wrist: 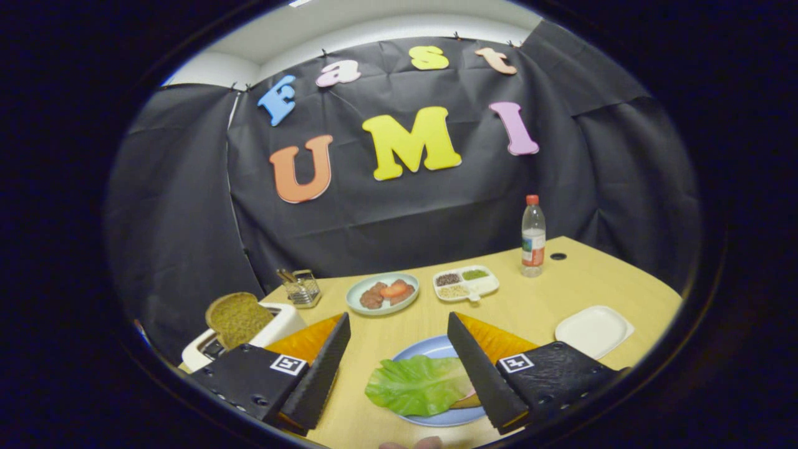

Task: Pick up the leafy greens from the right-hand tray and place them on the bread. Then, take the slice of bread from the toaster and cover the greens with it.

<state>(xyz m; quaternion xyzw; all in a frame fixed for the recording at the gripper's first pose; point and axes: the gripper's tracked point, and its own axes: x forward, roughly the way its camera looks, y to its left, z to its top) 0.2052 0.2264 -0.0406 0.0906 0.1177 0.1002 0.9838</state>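
Observation:
A green lettuce leaf point(418, 383) lies on a blue plate point(430, 349), between and just below my two fingers. A brown edge of bread point(472, 400) peeks out from under the leaf by the right finger. My gripper point(398, 317) is open and holds nothing, with its fingers spread wide above the plate. To the left, beyond the left finger, stands a white toaster point(283, 321) with a brown slice of bread point(237, 318) sticking up out of its slot.
A white square tray point(592, 330) sits right of the plate. Farther back on the wooden table point(536, 305) are a plate of meat and tomato slices point(382, 293), a divided dish of seeds point(466, 284), a plastic bottle point(533, 237) and a small wire holder point(301, 288).

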